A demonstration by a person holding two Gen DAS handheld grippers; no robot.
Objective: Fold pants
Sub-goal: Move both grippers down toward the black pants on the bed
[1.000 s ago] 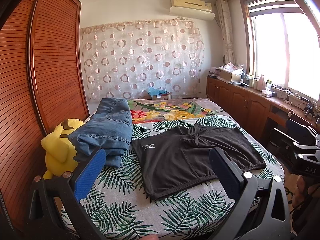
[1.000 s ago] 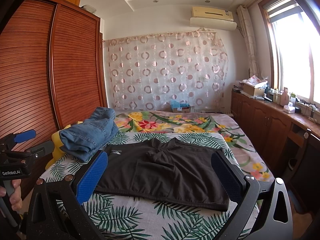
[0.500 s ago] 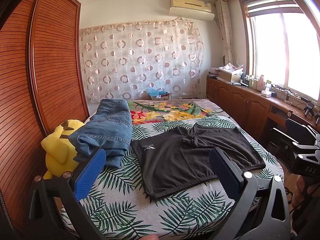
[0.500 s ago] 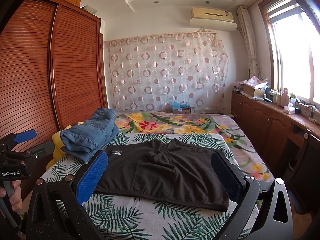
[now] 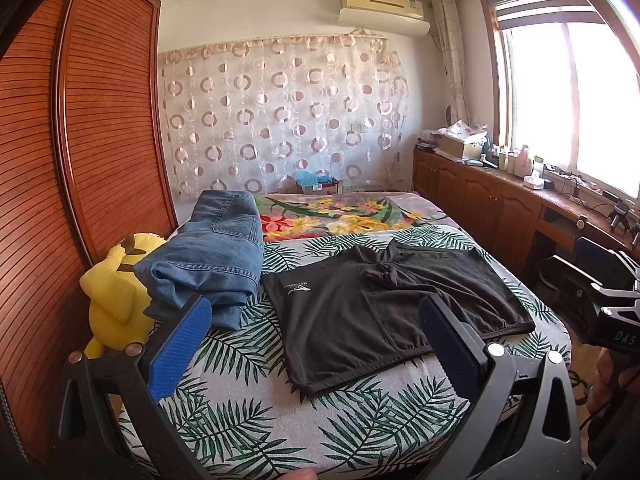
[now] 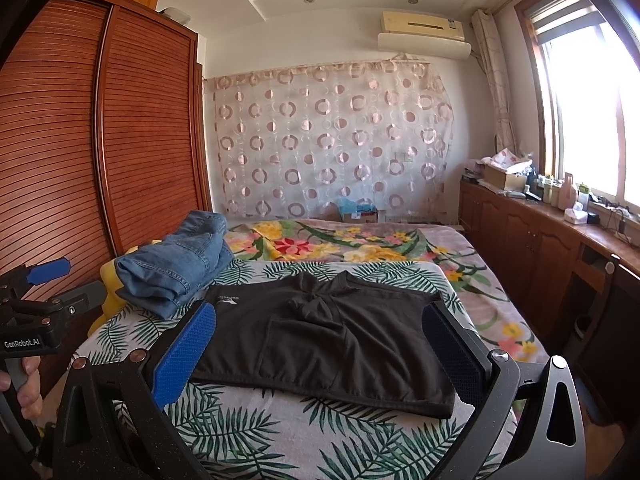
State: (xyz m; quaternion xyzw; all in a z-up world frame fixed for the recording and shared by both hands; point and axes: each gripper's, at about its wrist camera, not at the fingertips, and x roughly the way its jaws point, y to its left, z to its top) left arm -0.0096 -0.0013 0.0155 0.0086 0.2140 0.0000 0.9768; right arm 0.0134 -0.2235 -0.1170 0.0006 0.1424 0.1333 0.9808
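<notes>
On the leaf-print bed, black shorts lie flat at twelve o'clock ahead of my left gripper and right gripper, both spread wide and empty; "GenRobot.AI" reads on one housing, small white chest logo illegible.

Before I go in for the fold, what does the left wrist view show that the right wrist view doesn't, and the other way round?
Only the left wrist view shows most of the yellow plush toy beside the wardrobe; the right tongs' body sits at its right edge.

Only the right wrist view shows the black shorts' far right corner clear of the fingers; the left tongs appear at its left edge, held in a hand.

Both show the black shorts spread flat on the leaf-print bedspread, folded jeans to their left, and each camera's own tongs open, holding nothing.
</notes>
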